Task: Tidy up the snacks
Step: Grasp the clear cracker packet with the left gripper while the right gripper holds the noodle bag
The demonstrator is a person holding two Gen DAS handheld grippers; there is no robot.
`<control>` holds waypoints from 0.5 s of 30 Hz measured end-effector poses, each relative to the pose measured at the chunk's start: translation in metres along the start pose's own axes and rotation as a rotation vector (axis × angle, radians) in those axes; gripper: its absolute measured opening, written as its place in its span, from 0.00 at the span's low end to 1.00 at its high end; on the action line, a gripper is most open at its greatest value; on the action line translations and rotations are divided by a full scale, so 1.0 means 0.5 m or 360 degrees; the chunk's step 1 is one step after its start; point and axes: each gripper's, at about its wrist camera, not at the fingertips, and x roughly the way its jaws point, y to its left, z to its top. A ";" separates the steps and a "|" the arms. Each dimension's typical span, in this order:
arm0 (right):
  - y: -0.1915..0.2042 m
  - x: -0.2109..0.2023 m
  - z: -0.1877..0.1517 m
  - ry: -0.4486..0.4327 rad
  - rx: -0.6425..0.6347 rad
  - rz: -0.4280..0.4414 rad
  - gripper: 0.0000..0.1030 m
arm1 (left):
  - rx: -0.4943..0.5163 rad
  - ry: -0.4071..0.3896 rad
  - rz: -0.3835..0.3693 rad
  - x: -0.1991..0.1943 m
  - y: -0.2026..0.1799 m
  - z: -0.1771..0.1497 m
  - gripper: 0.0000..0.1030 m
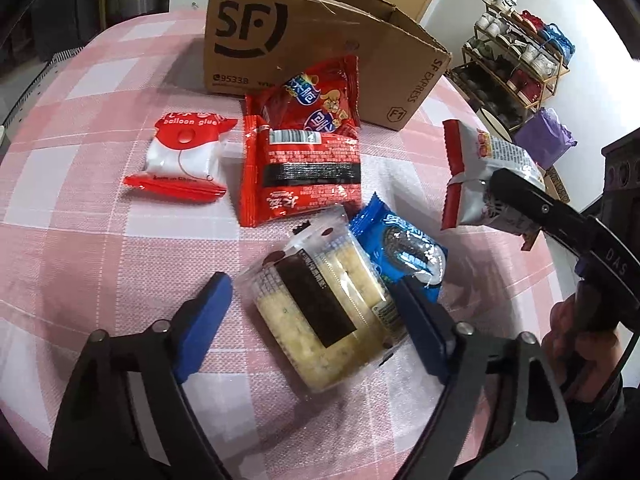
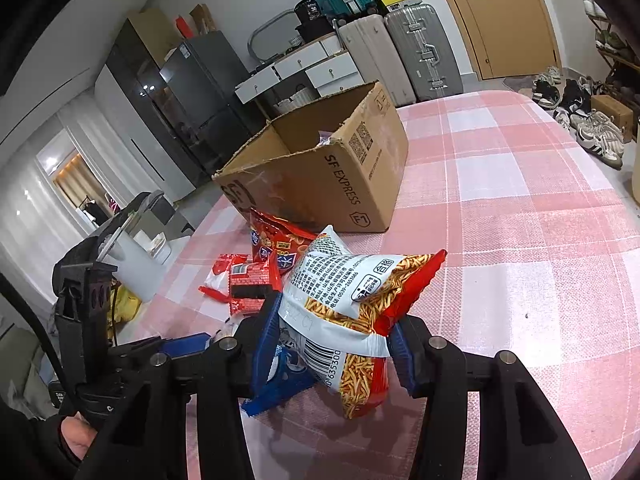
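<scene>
Bare desk (image 2: 520, 208) lies right of the box (image 2: 320, 176); right claw (image 2: 332, 344) clamps the noodle-snack bag (image 2: 352, 292), left claw (image 1: 316, 312) gapes wide around the clear cracker pack (image 1: 320, 312).

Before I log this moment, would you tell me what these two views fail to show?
- Box contents: in the right wrist view its front wall hides the inside; only a scrap shows. In the left wrist view only the outside shows.
- Oreo pack: partly covered by the cracker pack and a left tongs finger.
- Noodle bag front: only its back shows, gripped in the right tongs.
- Small print on the red pack: too small.
</scene>
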 end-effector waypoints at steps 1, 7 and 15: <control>0.000 -0.001 0.000 -0.0001 0.0000 0.0001 0.48 | 0.0006 0.0000 -0.0002 -0.002 0.006 0.000 0.76; 0.004 -0.005 -0.001 -0.0009 -0.0001 0.0001 0.48 | 0.0033 -0.0011 0.0029 -0.008 0.015 -0.008 0.64; 0.010 -0.009 0.000 -0.0017 0.0000 -0.0007 0.48 | 0.0011 -0.0005 0.0010 -0.021 0.037 -0.014 0.63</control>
